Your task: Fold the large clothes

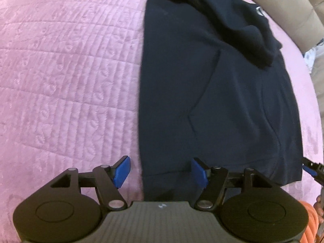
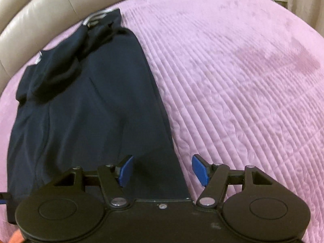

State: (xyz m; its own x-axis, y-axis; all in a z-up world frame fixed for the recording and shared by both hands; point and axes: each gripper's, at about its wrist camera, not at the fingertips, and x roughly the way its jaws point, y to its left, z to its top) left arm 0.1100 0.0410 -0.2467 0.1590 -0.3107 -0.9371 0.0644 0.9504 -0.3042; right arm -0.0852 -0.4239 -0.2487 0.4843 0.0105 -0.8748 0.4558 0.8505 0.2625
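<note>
Dark garment folded into a long strip on a pink quilt, both grippers open over its near end.

The quilt [image 1: 70,81] fills the ground around and ahead of both pairs of fingers; a beige padded headboard [image 2: 40,6] curves along its far edge, beyond the garment. The garment [image 1: 212,101] runs away from the fingers, its bunched top part at the far end. From the left gripper [image 1: 160,172] its long edge passes between the blue pads, one pad [image 1: 121,171] over bare quilt, the other over cloth; nothing is gripped. From the right gripper [image 2: 163,170] the garment's other corner lies between the spread pads, the left pad [image 2: 125,170] over cloth, the other over quilt, with no hold. Both grippers point steeply down. The right gripper's tip shows just past the hem's far corner in the left view.
</note>
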